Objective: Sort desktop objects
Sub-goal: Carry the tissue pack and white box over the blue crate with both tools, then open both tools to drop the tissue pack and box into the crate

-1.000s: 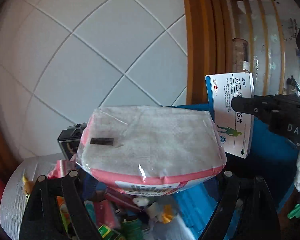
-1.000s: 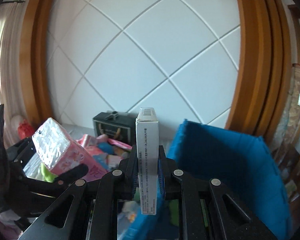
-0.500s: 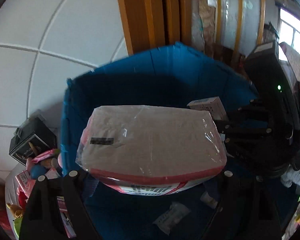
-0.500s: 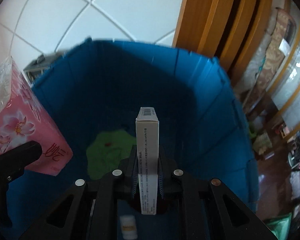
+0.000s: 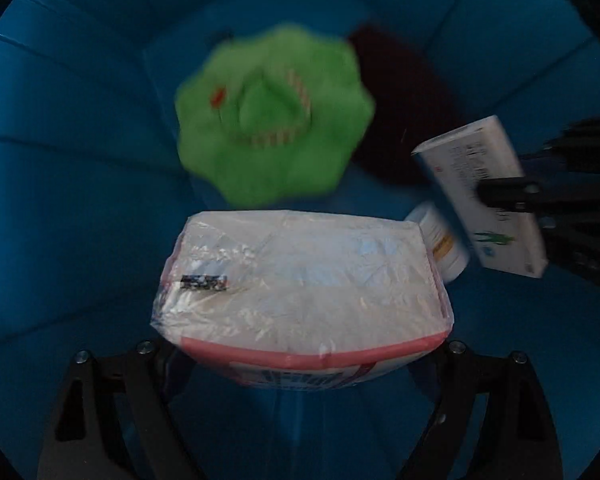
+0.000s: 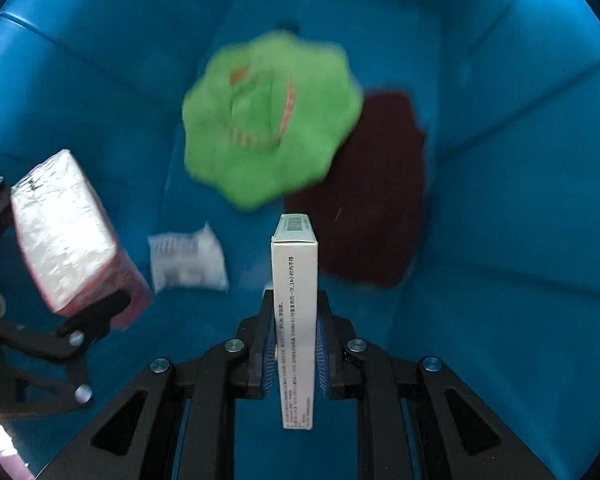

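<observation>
My left gripper is shut on a pink pack of tissues and holds it inside the blue bin, above the floor. The pack also shows in the right wrist view, at the left. My right gripper is shut on a thin white medicine box, held upright on its edge inside the same bin. That box shows in the left wrist view at the right, gripped by black fingers.
On the bin floor lie a green cloth hat, a dark maroon cloth, a small white sachet and a white bottle. The blue walls surround both grippers.
Both grippers have moved from above the cluttered table, over the rim, and down into the blue bin, each holding its item. The bin's floor now fills both views.
</observation>
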Demonstrator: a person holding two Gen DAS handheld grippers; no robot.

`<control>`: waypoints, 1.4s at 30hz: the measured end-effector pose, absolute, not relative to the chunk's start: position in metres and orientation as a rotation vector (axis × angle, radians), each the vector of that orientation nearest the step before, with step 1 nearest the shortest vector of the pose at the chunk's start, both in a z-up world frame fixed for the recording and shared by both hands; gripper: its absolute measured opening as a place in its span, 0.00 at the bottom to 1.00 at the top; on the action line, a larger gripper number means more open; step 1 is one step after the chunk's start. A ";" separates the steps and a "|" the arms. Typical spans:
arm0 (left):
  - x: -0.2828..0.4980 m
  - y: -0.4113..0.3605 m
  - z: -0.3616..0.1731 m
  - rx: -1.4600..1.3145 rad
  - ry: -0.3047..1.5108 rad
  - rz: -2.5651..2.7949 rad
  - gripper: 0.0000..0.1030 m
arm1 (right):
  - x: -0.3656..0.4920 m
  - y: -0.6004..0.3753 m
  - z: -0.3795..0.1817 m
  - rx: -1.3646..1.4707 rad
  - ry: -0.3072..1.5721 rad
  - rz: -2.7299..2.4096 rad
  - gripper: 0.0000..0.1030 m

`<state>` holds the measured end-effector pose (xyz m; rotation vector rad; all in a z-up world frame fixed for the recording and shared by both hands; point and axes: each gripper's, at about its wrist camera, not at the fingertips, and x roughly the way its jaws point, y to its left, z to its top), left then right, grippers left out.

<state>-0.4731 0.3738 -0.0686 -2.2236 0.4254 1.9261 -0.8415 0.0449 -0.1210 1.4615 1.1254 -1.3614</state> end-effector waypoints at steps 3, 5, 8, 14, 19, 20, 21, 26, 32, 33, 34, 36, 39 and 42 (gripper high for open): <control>-0.474 0.373 -0.090 -2.304 0.451 1.831 0.85 | -0.846 0.056 -0.151 1.546 1.121 -1.298 0.17; -0.470 0.376 -0.094 -2.296 0.480 1.819 0.86 | -0.847 0.060 -0.163 1.557 1.154 -1.283 0.17; -0.472 0.381 -0.099 -2.276 0.499 1.829 0.87 | -0.846 0.062 -0.165 1.521 1.212 -1.323 0.18; -0.485 0.388 -0.084 -2.158 0.476 1.956 1.00 | -0.849 0.059 -0.159 1.410 1.322 -1.444 0.68; -0.486 0.377 -0.085 -2.201 0.478 1.922 1.00 | -0.844 0.064 -0.156 1.372 1.377 -1.440 0.71; -0.488 0.377 -0.085 -2.202 0.485 1.913 1.00 | -0.843 0.065 -0.157 1.373 1.387 -1.436 0.74; -0.488 0.377 -0.083 -2.196 0.489 1.914 1.00 | -0.843 0.067 -0.158 1.378 1.396 -1.433 0.77; -0.494 0.376 -0.072 -2.155 0.455 1.935 1.00 | -0.847 0.064 -0.158 1.347 1.429 -1.415 0.84; -0.498 0.372 -0.041 -2.076 0.427 2.017 1.00 | -0.842 0.050 -0.129 1.239 1.437 -1.401 0.97; -0.498 0.372 -0.032 -2.057 0.414 2.029 1.00 | -0.840 0.049 -0.123 1.222 1.433 -1.409 0.98; -0.498 0.370 -0.024 -2.032 0.401 2.045 1.00 | -0.837 0.048 -0.116 1.196 1.433 -1.413 0.98; -0.497 0.370 -0.005 -1.978 0.401 2.075 1.00 | -0.833 0.047 -0.102 1.160 1.418 -1.440 1.00; -0.492 0.366 0.017 -1.926 0.393 2.113 1.00 | -0.826 0.044 -0.078 1.116 1.390 -1.440 1.00; -0.485 0.361 0.037 -1.874 0.405 2.141 1.00 | -0.814 0.045 -0.057 1.056 1.358 -1.436 1.00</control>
